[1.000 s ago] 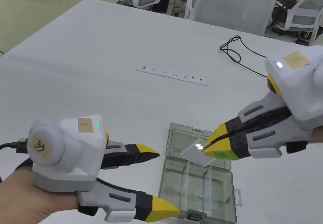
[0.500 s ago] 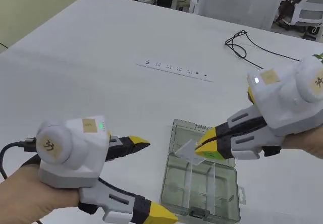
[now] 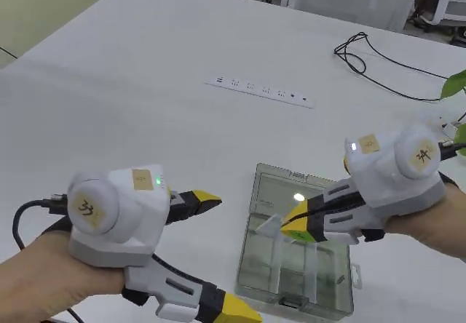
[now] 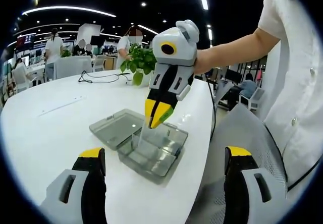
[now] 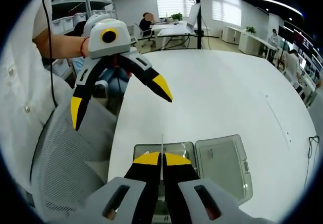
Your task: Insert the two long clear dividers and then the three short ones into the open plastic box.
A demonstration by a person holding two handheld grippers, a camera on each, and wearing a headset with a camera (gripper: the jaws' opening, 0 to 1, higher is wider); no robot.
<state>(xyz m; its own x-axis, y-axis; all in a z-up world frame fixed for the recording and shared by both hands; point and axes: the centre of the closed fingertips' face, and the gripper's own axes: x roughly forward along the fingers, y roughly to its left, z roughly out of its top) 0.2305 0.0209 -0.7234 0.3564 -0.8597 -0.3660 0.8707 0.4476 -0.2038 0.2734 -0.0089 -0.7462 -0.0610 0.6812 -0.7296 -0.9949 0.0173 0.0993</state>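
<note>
The open plastic box (image 3: 329, 292) lies on the white table with its lid (image 3: 285, 185) folded back. Clear partitions seem to stand inside it. My right gripper (image 3: 294, 222) is shut on a short clear divider (image 3: 269, 226), holding it just above the box's tray near the hinge. From the right gripper view the divider (image 5: 162, 144) is an edge-on sliver rising from the closed jaws (image 5: 161, 159) over the box (image 5: 176, 149). My left gripper (image 3: 229, 255) hangs open left of the box, holding nothing. The left gripper view has the box (image 4: 151, 153) ahead and the right gripper (image 4: 157, 117) over it.
A white power strip (image 3: 258, 90) lies farther back on the table. A black cable (image 3: 364, 57) curls at the back right, next to green plant leaves (image 3: 455, 83). The table edge runs close behind the box in the left gripper view. Office chairs and people are in the background.
My right gripper has rolled and come lower over the box with the divider. The left gripper stays open beside the box. The head camera has shifted.
</note>
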